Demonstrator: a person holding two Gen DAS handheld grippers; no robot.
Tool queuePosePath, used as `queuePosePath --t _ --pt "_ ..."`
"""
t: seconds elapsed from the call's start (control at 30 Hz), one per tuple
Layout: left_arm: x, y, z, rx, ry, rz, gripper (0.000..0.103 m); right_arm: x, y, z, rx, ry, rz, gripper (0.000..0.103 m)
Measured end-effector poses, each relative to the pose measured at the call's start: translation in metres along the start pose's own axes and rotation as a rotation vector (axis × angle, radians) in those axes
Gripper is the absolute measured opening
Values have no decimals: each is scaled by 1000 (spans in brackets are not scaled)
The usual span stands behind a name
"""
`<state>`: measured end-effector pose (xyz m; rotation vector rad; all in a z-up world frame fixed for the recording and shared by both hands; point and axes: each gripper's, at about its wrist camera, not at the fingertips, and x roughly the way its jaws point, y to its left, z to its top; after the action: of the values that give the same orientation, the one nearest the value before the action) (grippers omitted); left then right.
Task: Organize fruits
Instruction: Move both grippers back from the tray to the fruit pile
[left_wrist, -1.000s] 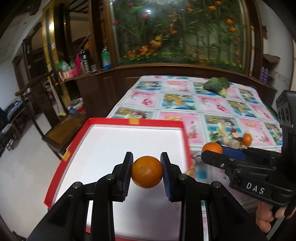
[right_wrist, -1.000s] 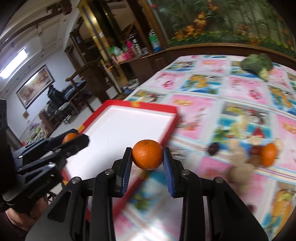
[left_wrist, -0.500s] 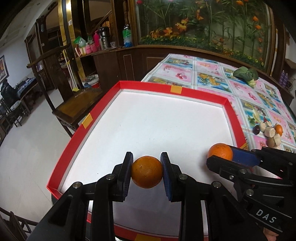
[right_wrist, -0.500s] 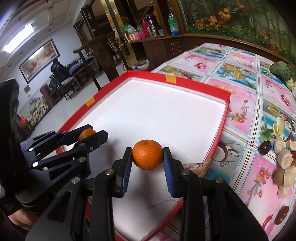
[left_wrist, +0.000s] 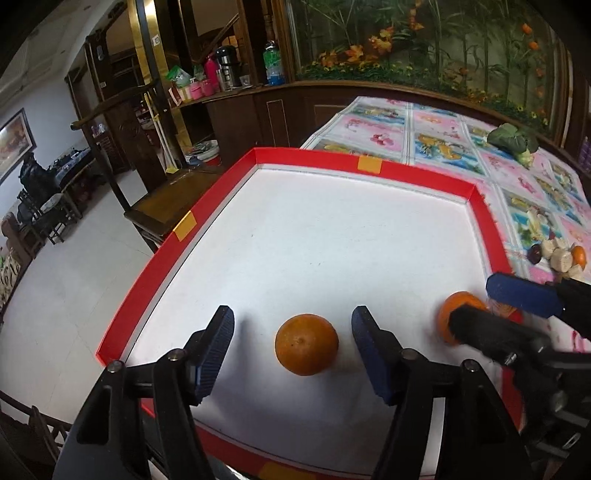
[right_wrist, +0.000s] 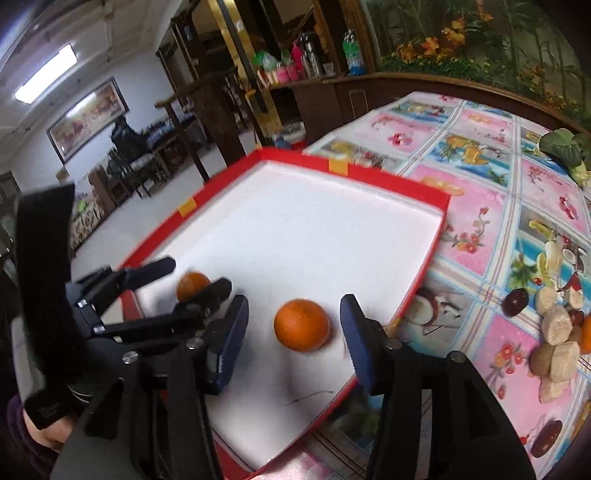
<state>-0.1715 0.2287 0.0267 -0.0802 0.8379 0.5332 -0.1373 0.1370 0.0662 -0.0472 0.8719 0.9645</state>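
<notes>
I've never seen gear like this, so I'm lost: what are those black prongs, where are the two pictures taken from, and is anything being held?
No robot here: a person holds a tool in each hand, with a camera looking along its two fingers. One picture is from the left hand-held gripper, the other from the right hand-held gripper. Both are open. Each has an orange between its fingers, resting in the red tray: the left orange and the right orange. Nothing is held.

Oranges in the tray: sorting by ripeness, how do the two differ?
The left orange at the left claw looks duller, browner than the right orange at the right claw. The right orange lies near the tray's right wall; the left orange farther in. Both lie free between open jaws.
</notes>
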Motion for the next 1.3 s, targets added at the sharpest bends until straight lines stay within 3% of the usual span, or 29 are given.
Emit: queuePosePath --t 0.1,0.3,0.43,0.7,0.97,1.2,1.3 --pt "-20 -5 1 -10 -37 -18 79 -20 -10 4 13 -53 1 60" --pt "-45 -39 4 41 -64 -79 80 -72 -58 3 62 -130 -62 61" --pt "-51 -75 4 98 -49 -126 80 -115 -116 -3 152 -190 -146 66" --pt "-58 -146 10 213 -37 -201 80 -156 -199 -25 309 -137 -253 66" --pt "-69 -179 29 230 -87 -229 80 -167 -199 -30 290 -145 -276 66" --pt "-61 -185 19 240 -50 -262 80 -153 -191 -30 248 -107 -288 66" --pt "-61 -192 12 263 -33 -319 80 -141 -191 -31 235 -64 -304 66"
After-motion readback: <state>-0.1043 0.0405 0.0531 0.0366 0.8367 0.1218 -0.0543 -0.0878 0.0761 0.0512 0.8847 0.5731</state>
